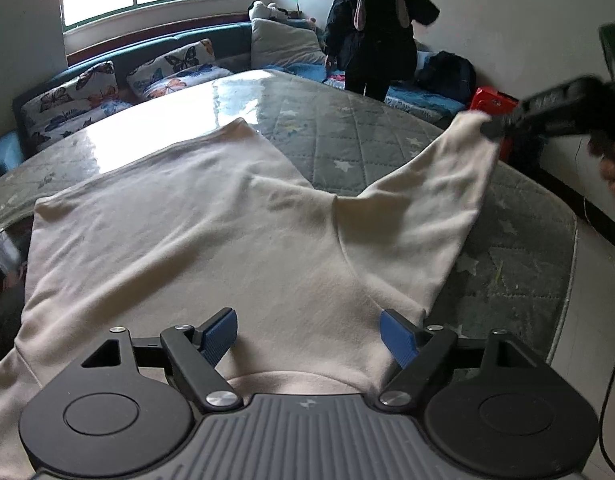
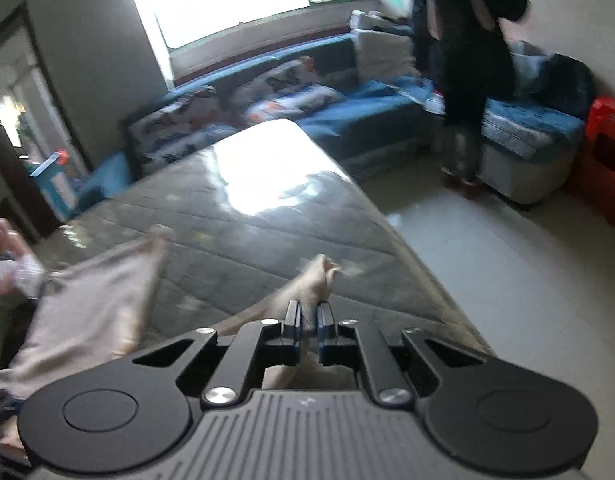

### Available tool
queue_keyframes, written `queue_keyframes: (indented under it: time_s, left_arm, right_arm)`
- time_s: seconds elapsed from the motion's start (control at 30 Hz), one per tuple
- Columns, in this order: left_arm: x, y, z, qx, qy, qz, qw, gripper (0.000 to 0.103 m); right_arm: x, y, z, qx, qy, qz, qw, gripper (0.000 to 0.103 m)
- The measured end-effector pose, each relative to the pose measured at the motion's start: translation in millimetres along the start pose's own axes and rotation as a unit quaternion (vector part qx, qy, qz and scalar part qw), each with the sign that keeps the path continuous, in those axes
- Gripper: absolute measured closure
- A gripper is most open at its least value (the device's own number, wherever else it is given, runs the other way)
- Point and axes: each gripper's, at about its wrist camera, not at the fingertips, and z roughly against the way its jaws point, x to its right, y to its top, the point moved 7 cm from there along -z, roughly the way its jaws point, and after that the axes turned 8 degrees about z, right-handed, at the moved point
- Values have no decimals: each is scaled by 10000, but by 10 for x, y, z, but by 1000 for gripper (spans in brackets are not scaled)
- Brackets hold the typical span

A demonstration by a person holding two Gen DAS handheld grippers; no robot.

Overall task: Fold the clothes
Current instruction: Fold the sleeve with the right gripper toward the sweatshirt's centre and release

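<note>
A: Where was the shirt point(image 1: 195, 240)?
B: Flat on the surface point(image 1: 347, 136), collar nearest the left claw point(image 1: 309, 334), whose jaws stood apart above it.
A: Right claw point(image 2: 308, 320)?
B: Clamped on the sleeve point(image 1: 435, 196) cuff, holding it up off the surface.

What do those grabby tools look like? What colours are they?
Both look alike. The left gripper has black metal arms with shiny silver screws, blue ridged pads on its jaws, two big round black discs, and a grey ribbed body with a tiny lightning mark. A thin black cable hangs beside it. The right gripper matches, with dark blue pads.
</note>
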Motion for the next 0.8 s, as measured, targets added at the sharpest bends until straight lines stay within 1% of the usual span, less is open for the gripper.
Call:
queue_keyframes:
  time_s: [0.17, 0.23, 0.33, 0.47, 0.6, 0.73, 0.8]
  left_arm:
    - [-223, 47, 271, 319, 140, 113, 9993, 18]
    - [-359, 44, 380, 411, 287, 195, 9986, 18]
    - [-599, -10, 527, 502, 528, 393, 9966, 18]
    - [-926, -142, 730, 593, 826, 718, 9922, 18]
    - [-1183, -292, 879, 606, 1026, 1014, 9877, 18]
    - [-1323, -390, 930, 572, 1109, 1228, 9846, 18]
    - [-1327, -403, 929, 565, 1084, 1247, 9846, 18]
  right_arm:
    - [-620, 351, 286, 180, 794, 337, 9961, 96]
    - [-953, 433, 353, 160, 1172, 554, 9914, 96]
    - [-1496, 449, 342, 24, 1697, 928, 9811, 96]
    - [-2154, 272, 105, -369, 2165, 1425, 9651, 96]
    - [-2667, -26, -209, -859, 2431, 1773, 9498, 96]
    - [-3017, -351, -357, -1194, 2624, 2029, 9358, 96]
    - [-3120, -451, -437, -1264, 2627, 2131, 9325, 96]
